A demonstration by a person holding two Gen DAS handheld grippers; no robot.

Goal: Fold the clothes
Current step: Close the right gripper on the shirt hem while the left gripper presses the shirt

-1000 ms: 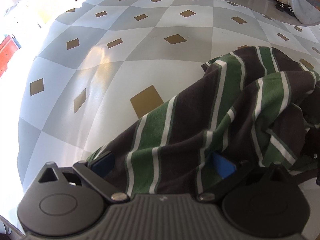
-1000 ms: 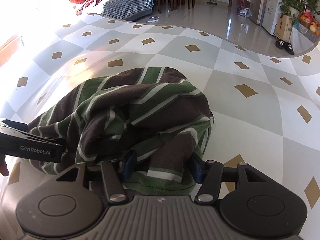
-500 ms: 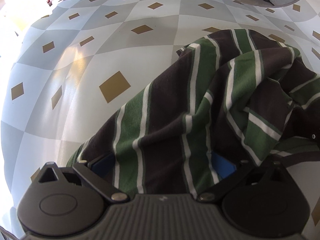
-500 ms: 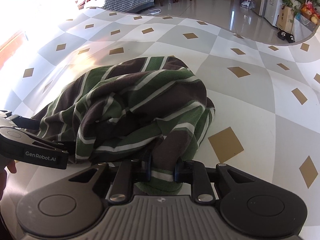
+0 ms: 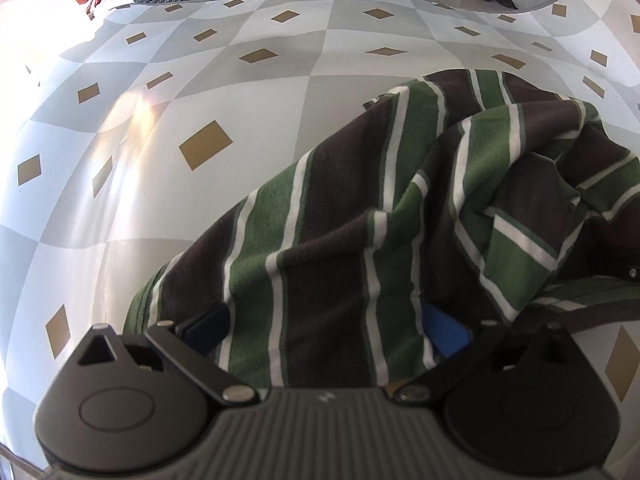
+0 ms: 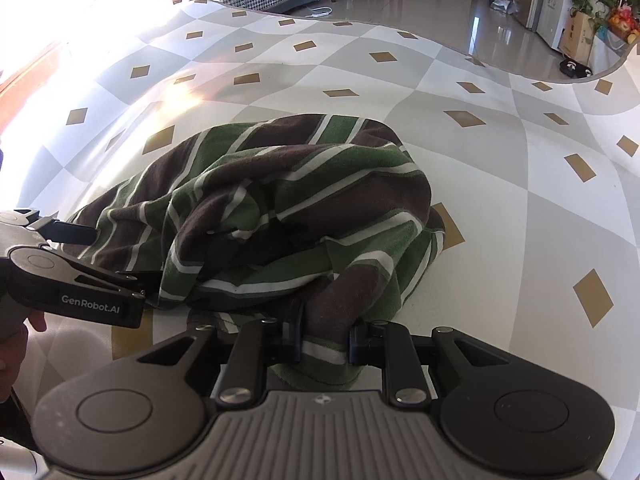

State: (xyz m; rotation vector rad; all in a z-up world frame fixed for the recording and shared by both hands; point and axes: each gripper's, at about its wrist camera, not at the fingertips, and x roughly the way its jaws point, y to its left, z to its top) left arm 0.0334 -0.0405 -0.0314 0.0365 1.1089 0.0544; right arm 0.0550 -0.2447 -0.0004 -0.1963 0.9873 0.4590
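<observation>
Gripping a bunched stretch of the striped shirt (image 6: 272, 216), my right tool (image 6: 324, 340) had its pads pressed together on a brown-and-green fold at the near edge of the heap. I judged that pinch was there so the hem could be drawn clear of the pile. The shirt lay crumpled on the checked cloth (image 5: 240, 80) covering the bench, towards the near side, with loose layers humped over one another and nothing yet flat.

My left tool (image 5: 324, 332) sat at the shirt's left end with its blue pads (image 5: 446, 334) standing wide apart; fabric was draped across the gap between them and over the near body of the tool. It was not pinching anything that I could see. In the right wrist view the same left tool (image 6: 100, 264) came in from the left edge, touching the heap's side.

I reckoned the garment first needed spreading out, so the left tool wanted its own hold on an edge.
</observation>
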